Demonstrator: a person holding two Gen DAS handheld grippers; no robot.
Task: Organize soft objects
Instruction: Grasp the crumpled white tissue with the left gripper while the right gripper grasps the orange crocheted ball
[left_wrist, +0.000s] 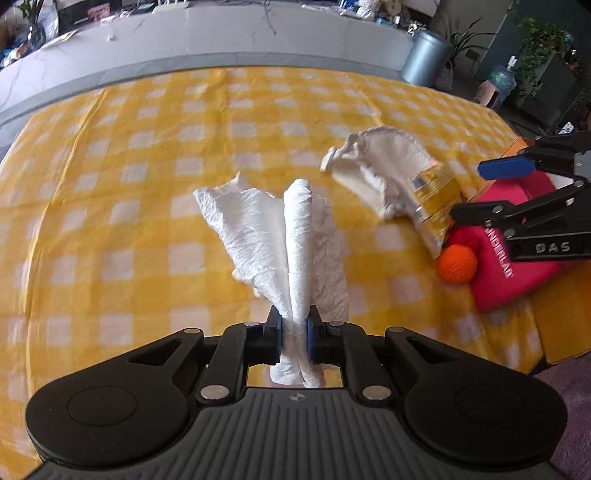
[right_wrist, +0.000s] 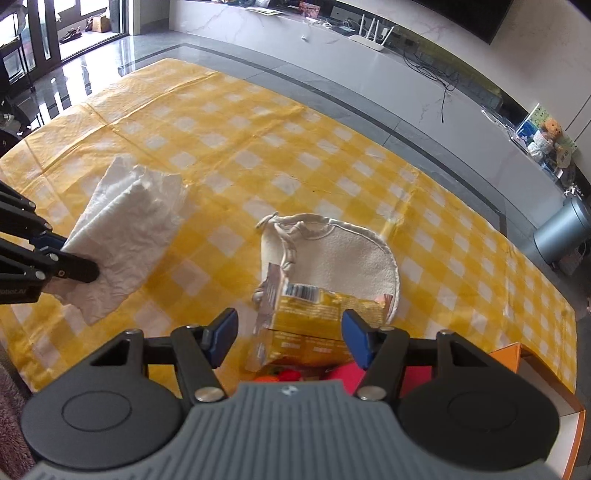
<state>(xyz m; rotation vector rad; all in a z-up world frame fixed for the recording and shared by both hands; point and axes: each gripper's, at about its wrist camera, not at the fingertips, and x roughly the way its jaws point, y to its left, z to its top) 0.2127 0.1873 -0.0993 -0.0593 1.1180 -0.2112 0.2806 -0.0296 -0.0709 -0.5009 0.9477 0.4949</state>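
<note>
My left gripper is shut on a crumpled white paper towel and holds it above the yellow checked tablecloth. The towel and the left gripper also show in the right wrist view. My right gripper is open and empty, over a yellow snack packet that lies on a cream cloth pouch. In the left wrist view the pouch, the packet and the right gripper are at the right.
A pink cushion and an orange knitted ball lie at the right in an orange box. The cloth's edges fall away to grey floor. A grey bin stands beyond the table.
</note>
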